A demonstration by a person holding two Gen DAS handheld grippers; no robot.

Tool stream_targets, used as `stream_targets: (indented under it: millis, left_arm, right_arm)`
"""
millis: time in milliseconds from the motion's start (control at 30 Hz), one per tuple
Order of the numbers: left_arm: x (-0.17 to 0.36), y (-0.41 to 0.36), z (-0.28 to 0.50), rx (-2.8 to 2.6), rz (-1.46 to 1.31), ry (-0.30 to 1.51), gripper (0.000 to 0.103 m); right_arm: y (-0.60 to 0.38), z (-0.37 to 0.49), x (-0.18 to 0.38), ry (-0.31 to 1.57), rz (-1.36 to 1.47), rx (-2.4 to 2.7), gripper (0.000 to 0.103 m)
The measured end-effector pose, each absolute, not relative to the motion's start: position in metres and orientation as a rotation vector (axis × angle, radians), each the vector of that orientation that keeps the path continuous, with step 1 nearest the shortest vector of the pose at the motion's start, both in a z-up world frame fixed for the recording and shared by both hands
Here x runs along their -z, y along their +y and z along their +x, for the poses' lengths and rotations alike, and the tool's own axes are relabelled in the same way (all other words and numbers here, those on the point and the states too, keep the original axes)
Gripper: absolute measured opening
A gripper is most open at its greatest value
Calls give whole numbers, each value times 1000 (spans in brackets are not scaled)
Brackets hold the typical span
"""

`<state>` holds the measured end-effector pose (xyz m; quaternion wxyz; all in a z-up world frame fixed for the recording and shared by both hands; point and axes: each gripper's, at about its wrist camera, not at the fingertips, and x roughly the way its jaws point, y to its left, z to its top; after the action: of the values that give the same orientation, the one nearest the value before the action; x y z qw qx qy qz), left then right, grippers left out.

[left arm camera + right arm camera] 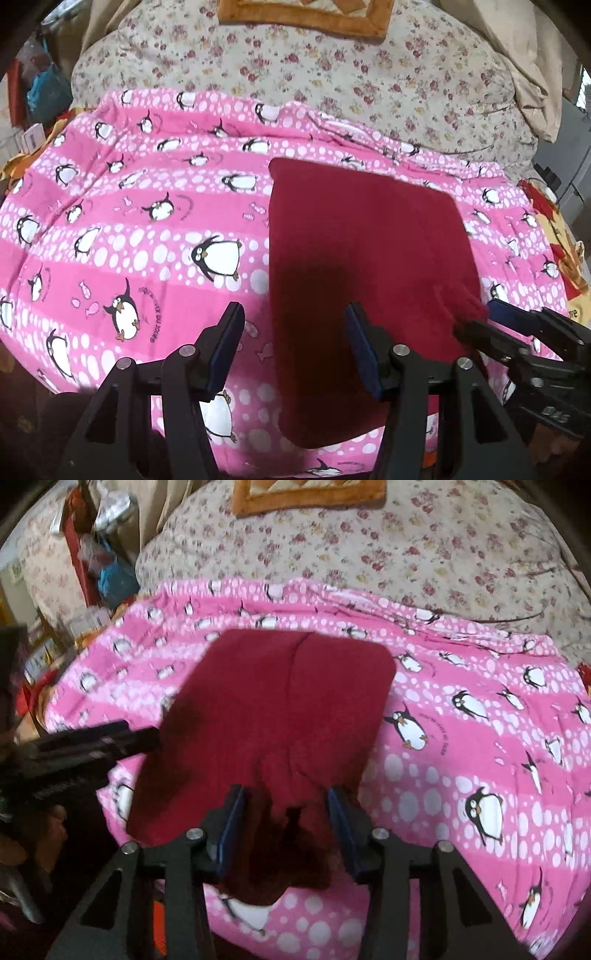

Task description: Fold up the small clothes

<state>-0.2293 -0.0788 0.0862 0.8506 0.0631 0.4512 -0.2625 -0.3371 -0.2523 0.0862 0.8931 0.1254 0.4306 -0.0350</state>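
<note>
A dark red cloth lies folded into a long rectangle on the pink penguin sheet. My left gripper is open, hovering over the cloth's near left edge, with nothing between its fingers. In the right wrist view the red cloth shows a seam down its middle. My right gripper is open, its fingers straddling a bunched near corner of the cloth. The right gripper also shows in the left wrist view at the cloth's right corner. The left gripper shows in the right wrist view at the cloth's left edge.
A floral quilt lies behind the pink sheet, with an orange-bordered cushion at the far edge. Clutter and a blue bag stand off the bed's left side. A yellow and red printed fabric lies at the right.
</note>
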Motion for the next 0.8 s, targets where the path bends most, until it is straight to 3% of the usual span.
stream_targets:
  millis: [67,267,800]
  left_arm:
    - [-92,-78,-232,548,128,930,36]
    - [-109,-74,-240,498,161,839,36]
    - [-115,-71,-244,475,171,780,36]
  right_arm:
    - [-251,-344,-97,867,283,95,63]
    - [-247,-347,-111,829,266,179,75]
    - [-247,-341,-103,854,343,212,81]
